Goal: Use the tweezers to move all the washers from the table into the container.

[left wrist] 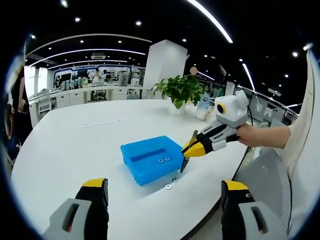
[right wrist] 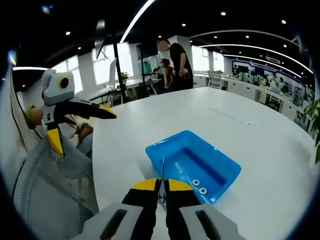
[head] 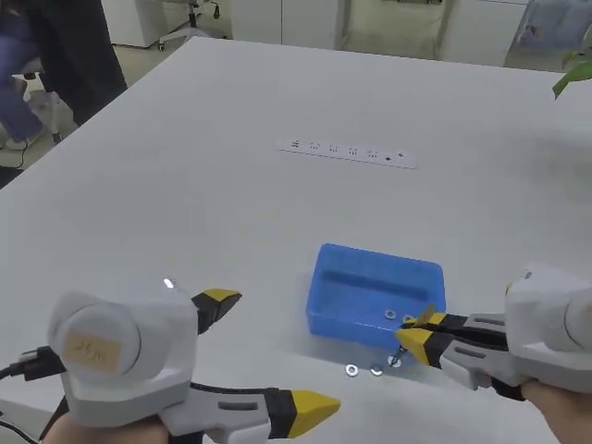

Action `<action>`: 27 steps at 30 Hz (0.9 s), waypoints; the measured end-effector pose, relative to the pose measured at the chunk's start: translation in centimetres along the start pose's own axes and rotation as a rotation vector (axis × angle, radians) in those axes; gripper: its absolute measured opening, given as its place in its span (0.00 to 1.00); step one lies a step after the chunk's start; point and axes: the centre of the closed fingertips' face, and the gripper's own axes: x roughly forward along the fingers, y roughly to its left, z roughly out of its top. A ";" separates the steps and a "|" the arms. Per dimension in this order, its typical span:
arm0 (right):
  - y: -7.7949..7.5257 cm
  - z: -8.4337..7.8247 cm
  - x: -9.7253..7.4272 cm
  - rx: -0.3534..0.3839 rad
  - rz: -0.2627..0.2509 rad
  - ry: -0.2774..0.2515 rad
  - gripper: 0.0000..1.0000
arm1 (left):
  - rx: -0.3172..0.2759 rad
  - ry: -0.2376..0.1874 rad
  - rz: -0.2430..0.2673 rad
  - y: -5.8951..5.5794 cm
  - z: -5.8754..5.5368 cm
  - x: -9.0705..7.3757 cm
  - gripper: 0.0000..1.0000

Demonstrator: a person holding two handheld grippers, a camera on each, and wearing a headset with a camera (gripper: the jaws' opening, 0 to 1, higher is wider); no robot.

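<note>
A blue container (head: 344,277) stands on the white table with two washers (head: 389,315) inside it. Three washers (head: 351,370) lie on the table just in front of its near wall. My right gripper (head: 416,339) is shut on thin tweezers (head: 399,353), whose tip points down at the rightmost loose washer (head: 395,362). The left gripper view shows the tweezers (left wrist: 187,156) hanging over the loose washers (left wrist: 168,187) beside the container (left wrist: 142,150). My left gripper (head: 268,351) is open and holds nothing, left of the container. In the right gripper view the tweezers (right wrist: 163,172) stick out toward the container (right wrist: 220,167).
A white power strip (head: 347,153) lies farther back on the table. A plant leaf (head: 573,74) shows at the far right. A person (head: 65,46) stands at the far left corner. A mesh chair (right wrist: 50,190) is beside the table's near edge.
</note>
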 end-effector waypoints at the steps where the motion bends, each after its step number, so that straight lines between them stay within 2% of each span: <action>1: 0.0 0.2 -0.3 -0.003 0.005 0.001 0.01 | 0.000 -0.001 0.001 0.0 0.0 0.0 0.96; 5: 0.3 1.5 -1.2 0.035 0.046 -0.027 0.01 | -0.006 -0.009 0.007 0.1 0.1 -0.1 0.96; 9: 0.4 3.1 -1.7 0.046 0.049 -0.066 0.01 | -0.006 -0.006 0.010 0.1 0.0 -0.2 0.96; 14: -0.3 4.9 -1.5 0.055 0.030 -0.118 0.01 | -0.009 -0.010 0.014 0.1 0.0 -0.3 0.96; 21: -1.8 5.7 -0.5 0.043 -0.009 -0.130 0.02 | -0.006 -0.008 0.015 0.2 0.1 -0.3 0.96; 23: -2.5 5.7 -0.3 0.035 -0.042 -0.130 0.02 | -0.005 -0.009 0.018 0.3 0.1 -0.3 0.96; 27: -3.2 5.9 0.0 0.078 -0.049 -0.150 0.02 | -0.008 -0.012 0.018 0.4 0.2 -0.3 0.96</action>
